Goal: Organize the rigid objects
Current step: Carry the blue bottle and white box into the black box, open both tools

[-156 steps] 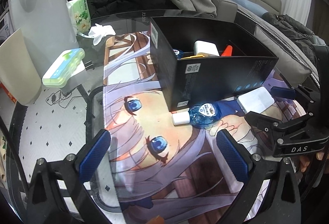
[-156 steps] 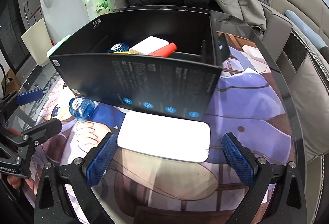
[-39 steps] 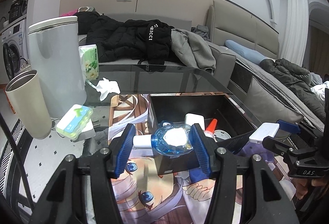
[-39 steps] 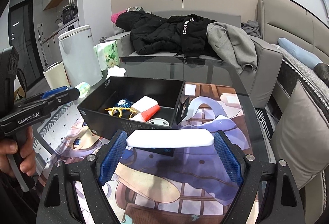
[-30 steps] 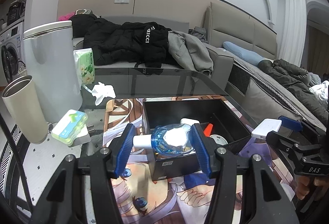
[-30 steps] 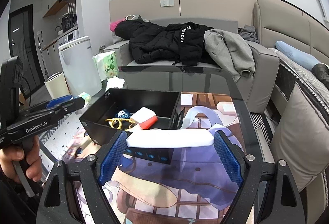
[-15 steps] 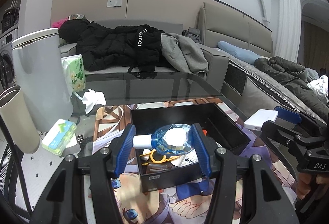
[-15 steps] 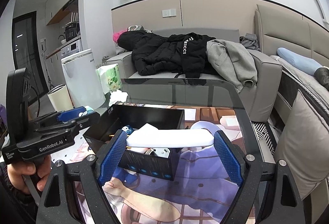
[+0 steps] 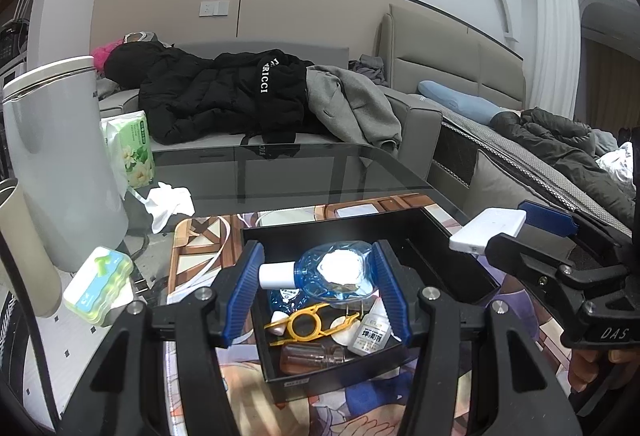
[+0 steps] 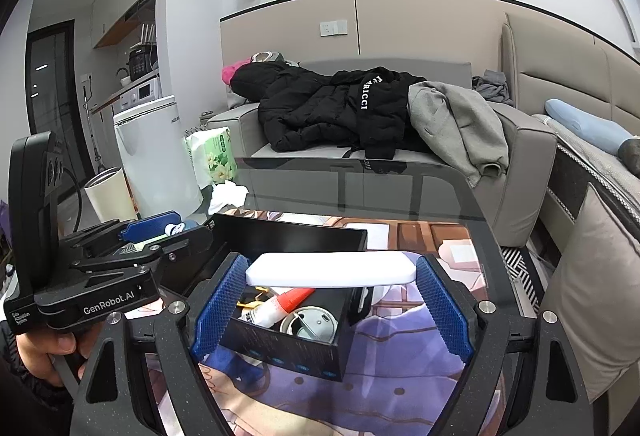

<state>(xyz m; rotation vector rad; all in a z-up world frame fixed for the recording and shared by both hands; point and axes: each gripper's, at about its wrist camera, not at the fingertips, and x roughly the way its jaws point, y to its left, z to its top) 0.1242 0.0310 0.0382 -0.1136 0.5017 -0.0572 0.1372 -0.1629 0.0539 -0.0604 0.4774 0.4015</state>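
In the left wrist view the left gripper (image 9: 318, 286) sits at lower centre, its blue pads clamped on the two sides of one clear blue bottle (image 9: 334, 272) with a white cap, held lying sideways over the near end of the black box (image 9: 452, 240). That bottle looks light, hard-shelled and glossy, so probably slippery; the flat sides already pinched seem the sensible hold, away from the cap. Below it in the box lie one more blue bottle (image 9: 285, 296), one yellow ring-shaped tool (image 9: 304, 324), one small white glue bottle (image 9: 370, 334) and one brownish clear piece (image 9: 314, 354). At right, the right gripper (image 10: 326, 290) is closed across one flat white slab (image 10: 330, 270), gripped by its short ends and held level above the box's right end. It looks stiff, smooth and light, perhaps a power bank, so end-to-end is a fair hold. In the right wrist view one red-tipped tube (image 10: 286, 302) and one round metal lid (image 10: 310, 322) lie under it.
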